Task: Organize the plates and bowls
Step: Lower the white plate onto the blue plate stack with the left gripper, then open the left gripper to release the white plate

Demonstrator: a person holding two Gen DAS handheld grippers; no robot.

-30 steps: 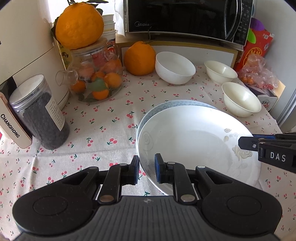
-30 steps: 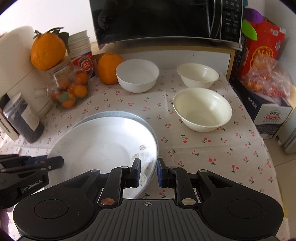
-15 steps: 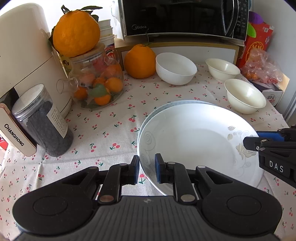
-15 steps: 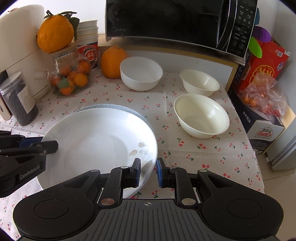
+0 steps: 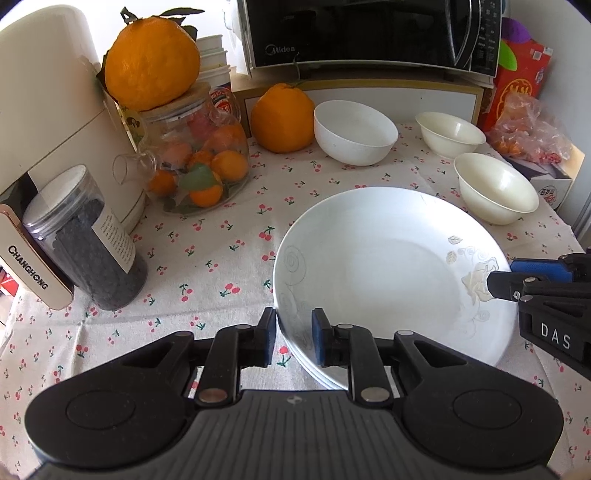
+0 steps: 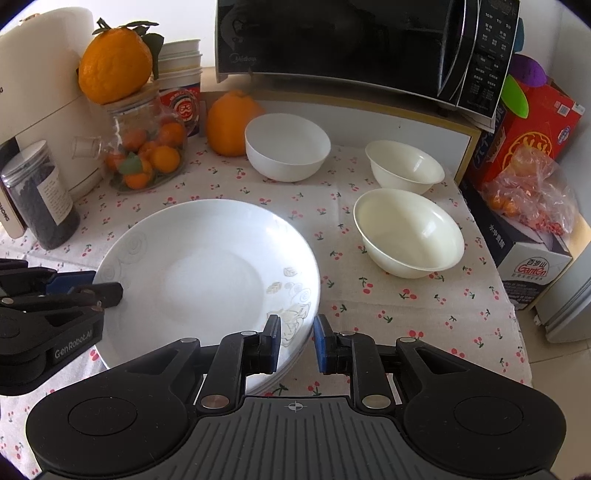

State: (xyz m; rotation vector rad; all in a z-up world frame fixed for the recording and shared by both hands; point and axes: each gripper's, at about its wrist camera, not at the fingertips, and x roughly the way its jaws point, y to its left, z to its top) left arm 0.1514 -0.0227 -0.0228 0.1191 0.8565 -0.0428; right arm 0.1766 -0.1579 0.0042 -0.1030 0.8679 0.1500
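A white plate (image 5: 388, 266) with a faint flower print lies on top of a second plate whose edge (image 5: 314, 373) shows just beneath it, on the cherry-print cloth. My left gripper (image 5: 293, 338) has the plate's near-left rim between its blue pads, and its jaws are opening with a small gap at the rim. My right gripper (image 6: 297, 341) is shut on the opposite rim of the same plate (image 6: 207, 273). Behind the plates stand a white bowl (image 6: 287, 146) and two cream bowls (image 6: 404, 166) (image 6: 408, 232).
Along the left stand a glass jar of small oranges (image 5: 192, 170), a dark-filled jar (image 5: 88, 236) and a white appliance (image 5: 48, 103). A large orange (image 5: 282, 118) and a microwave (image 5: 369, 29) are at the back. A red box and a fruit bag (image 6: 528, 195) sit right.
The top plate has come down onto the lower blue-rimmed plate, which is now almost covered. My left gripper's pads stand slightly wider apart. The right gripper's pads look unchanged.
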